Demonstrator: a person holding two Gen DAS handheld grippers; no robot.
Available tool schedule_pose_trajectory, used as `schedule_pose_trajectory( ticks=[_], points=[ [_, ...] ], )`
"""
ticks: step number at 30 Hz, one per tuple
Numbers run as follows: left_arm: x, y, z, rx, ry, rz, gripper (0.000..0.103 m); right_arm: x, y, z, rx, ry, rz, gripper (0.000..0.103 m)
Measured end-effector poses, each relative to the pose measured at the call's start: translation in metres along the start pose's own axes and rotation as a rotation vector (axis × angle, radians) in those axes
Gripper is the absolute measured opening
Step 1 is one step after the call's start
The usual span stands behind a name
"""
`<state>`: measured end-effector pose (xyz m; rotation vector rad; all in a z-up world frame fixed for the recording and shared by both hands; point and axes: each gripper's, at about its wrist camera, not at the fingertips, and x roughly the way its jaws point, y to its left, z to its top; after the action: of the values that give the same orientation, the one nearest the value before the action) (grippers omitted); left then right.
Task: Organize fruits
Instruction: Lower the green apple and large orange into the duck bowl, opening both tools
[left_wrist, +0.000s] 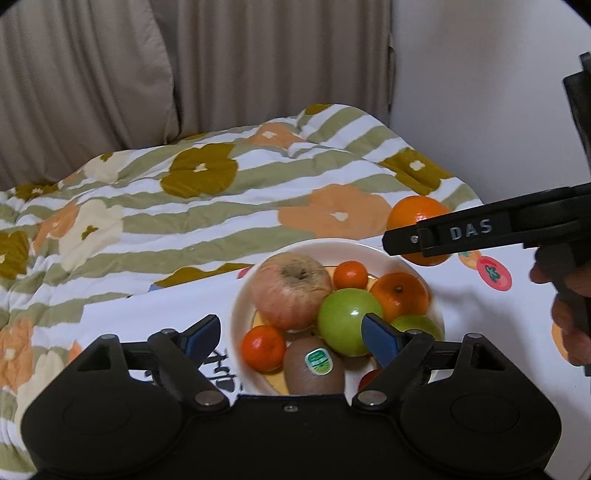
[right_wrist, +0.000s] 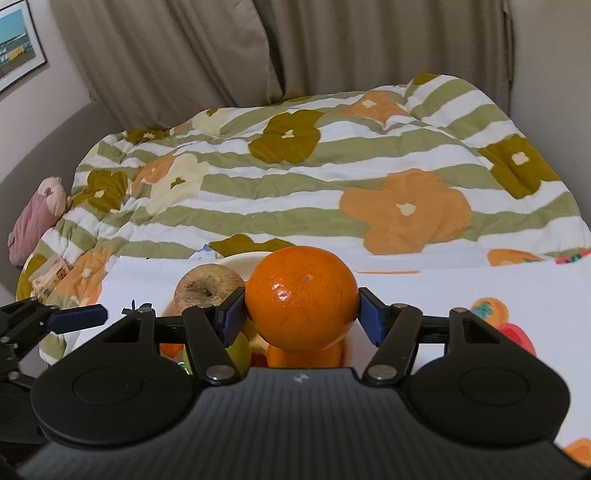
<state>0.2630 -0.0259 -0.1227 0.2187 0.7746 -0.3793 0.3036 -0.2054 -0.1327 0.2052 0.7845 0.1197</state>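
1. A flowered quilt (right_wrist: 295, 177) covers the bed behind a white surface (right_wrist: 461, 291); a curtain (right_wrist: 332, 48) hangs beyond.
2. A cream plate (left_wrist: 373, 254) holds an apple (left_wrist: 291, 291), green fruits, mandarins and a stickered kiwi (left_wrist: 314, 369), its lower end cut off by the left claw (left_wrist: 291, 332), which is spread and empty.
3. The right claw (right_wrist: 301, 314) pinches a large orange (right_wrist: 301, 295) that blocks most of the plate in its view.
4. Only the left view shows a hand (left_wrist: 569, 321).

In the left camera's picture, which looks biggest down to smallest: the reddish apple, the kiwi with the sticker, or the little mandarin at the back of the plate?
1. Reddish apple
2. Kiwi, though it sits nearer the camera and is partly hidden
3. Little mandarin, farther away but clearly smallest
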Motion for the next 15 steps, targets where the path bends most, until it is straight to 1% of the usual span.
schedule_pose_trajectory(
  ticks=[5, 15],
  points=[
    [-0.005, 0.011, -0.005, -0.027, 0.006, 0.025, 0.087, 0.016, 0.010, 0.002, -0.032, 0.009, 0.027, 0.078],
    [-0.006, 0.026, -0.016, -0.059, 0.027, 0.050, 0.087, 0.039, 0.013, -0.004, -0.051, 0.033, 0.060, 0.078]
  ],
)
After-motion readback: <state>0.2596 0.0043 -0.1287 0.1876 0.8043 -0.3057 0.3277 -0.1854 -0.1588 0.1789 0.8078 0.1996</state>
